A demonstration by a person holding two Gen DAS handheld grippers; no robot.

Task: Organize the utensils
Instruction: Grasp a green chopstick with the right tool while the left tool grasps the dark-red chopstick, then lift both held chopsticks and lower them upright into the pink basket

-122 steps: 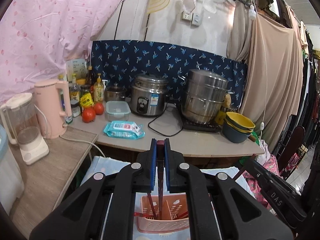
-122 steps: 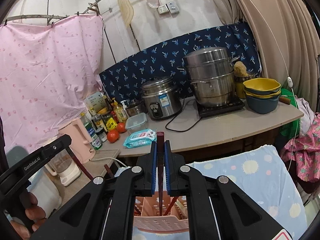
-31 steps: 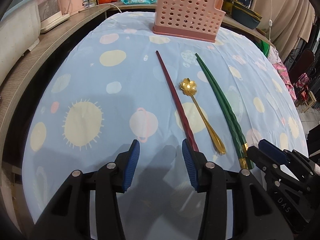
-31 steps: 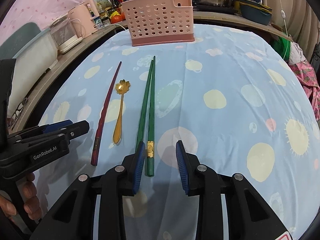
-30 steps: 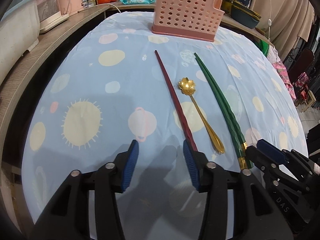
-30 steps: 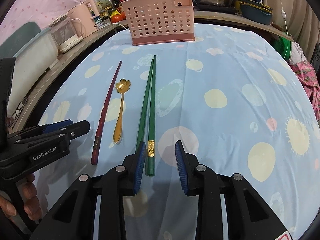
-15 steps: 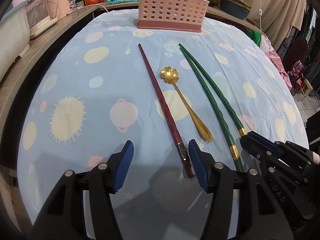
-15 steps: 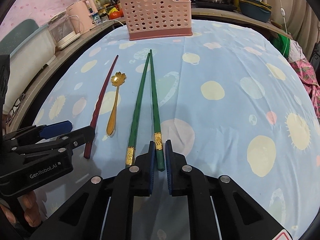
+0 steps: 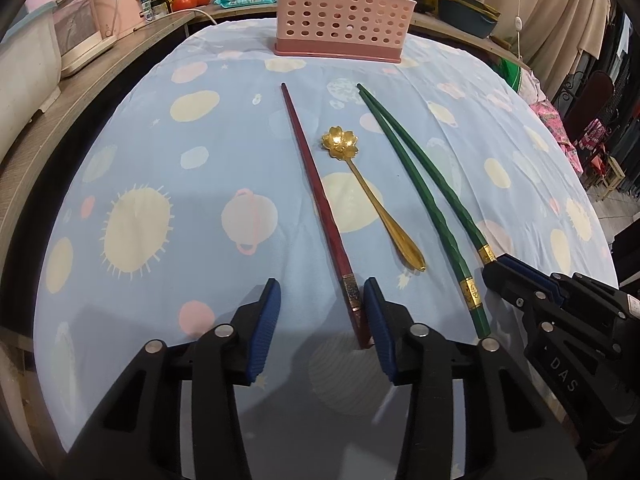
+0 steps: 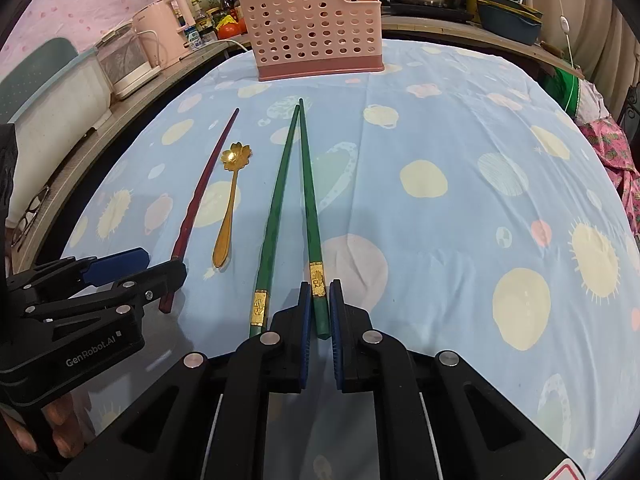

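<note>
Closing since a second ago, the right hand-held gripper [image 10: 319, 312] now pinches the right-hand dark green chopstick [image 10: 309, 208]; the left hand-held gripper [image 9: 322, 312] stays spread beside the dark red chopstick [image 9: 316, 196], so lifting toward the pink perforated plastic basket [image 10: 316, 24] at 12 o'clock likely follows.

spoon [image 9: 370, 196] between chopsticks, basket [image 9: 342, 10] behind

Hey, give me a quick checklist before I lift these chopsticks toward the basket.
1. Right gripper closed around one green chopstick: ok.
2. Second green chopstick left outside the jaws: ok.
3. Left gripper closed on the red chopstick: not ok, jaws open, chopstick lying near the right finger.
4. Gold flower spoon apart from both grippers: ok.
5. Pink perforated basket upright at the table's far end: ok.
6. Free room inside the basket: cannot tell.
</note>
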